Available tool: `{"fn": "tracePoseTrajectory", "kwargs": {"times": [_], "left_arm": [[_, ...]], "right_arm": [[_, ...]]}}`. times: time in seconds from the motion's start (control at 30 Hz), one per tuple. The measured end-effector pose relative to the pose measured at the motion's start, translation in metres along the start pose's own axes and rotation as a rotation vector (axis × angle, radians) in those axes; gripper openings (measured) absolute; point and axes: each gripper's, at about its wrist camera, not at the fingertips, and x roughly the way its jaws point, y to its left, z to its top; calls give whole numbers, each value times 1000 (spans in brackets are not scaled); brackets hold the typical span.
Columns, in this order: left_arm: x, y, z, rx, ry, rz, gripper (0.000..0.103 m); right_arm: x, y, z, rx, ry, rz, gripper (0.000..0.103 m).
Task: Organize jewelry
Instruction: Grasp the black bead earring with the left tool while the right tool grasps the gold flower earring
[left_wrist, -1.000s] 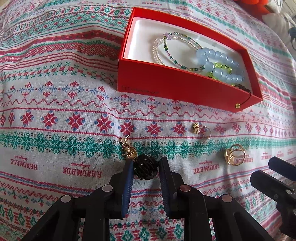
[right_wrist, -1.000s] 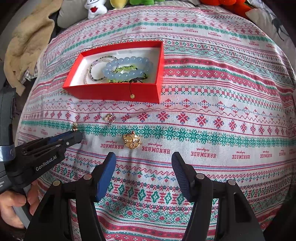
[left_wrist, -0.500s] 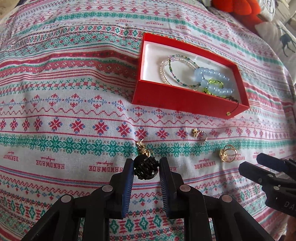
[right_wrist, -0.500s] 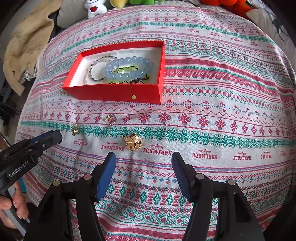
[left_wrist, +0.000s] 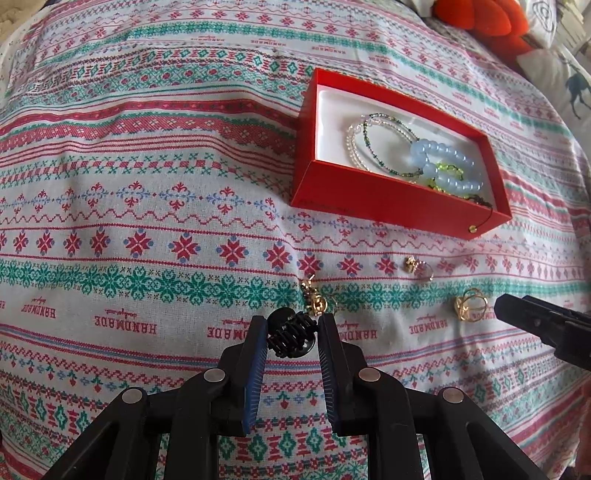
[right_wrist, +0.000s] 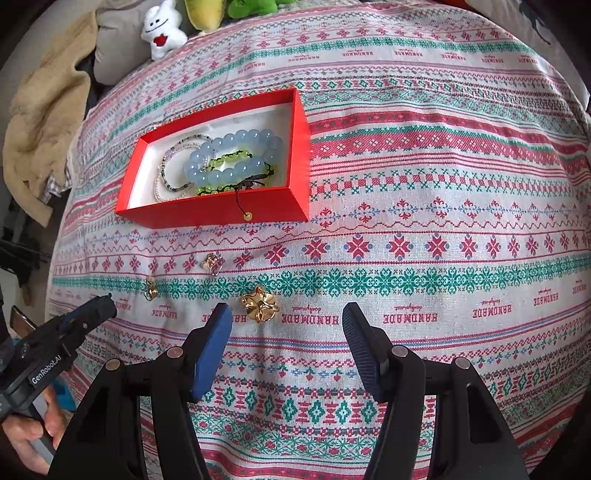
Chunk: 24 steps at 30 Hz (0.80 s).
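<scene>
Bracelets already lie in the red box (left_wrist: 388, 201), while the left gripper (left_wrist: 292, 332) clamps a black earring (left_wrist: 291, 338) (three gold pieces still wait), the right gripper (right_wrist: 287, 325) gaping empty.

red box (left_wrist: 388, 199) with white lining; pale blue bead bracelet (right_wrist: 229, 158); cloth (left_wrist: 147, 184) banded red, green, white; gold ring (right_wrist: 259, 303)

A patterned cloth (right_wrist: 406, 184) in red, green and white bands, printed "HANDMADE", covers the surface. Plush toys (right_wrist: 162, 31) and a beige blanket (right_wrist: 44, 118) lie at upper left; daylight is even.
</scene>
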Motion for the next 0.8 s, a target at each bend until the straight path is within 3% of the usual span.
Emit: {"fn": "tracePoseTrajectory", "kwargs": {"times": [0.17, 0.43, 0.6, 0.8], "left_arm": [[1, -1, -1, 4, 6, 2, 22], [7, -4, -1, 6, 16, 9, 22], [10, -4, 1, 3, 19, 11, 22], [13, -4, 2, 6, 24, 11, 22]], "right_arm": [[11, 6, 0, 5, 25, 30, 48], [26, 12, 2, -3, 41, 7, 37], [33, 15, 4, -31, 45, -9, 17], [31, 24, 4, -68, 24, -35, 17]]}}
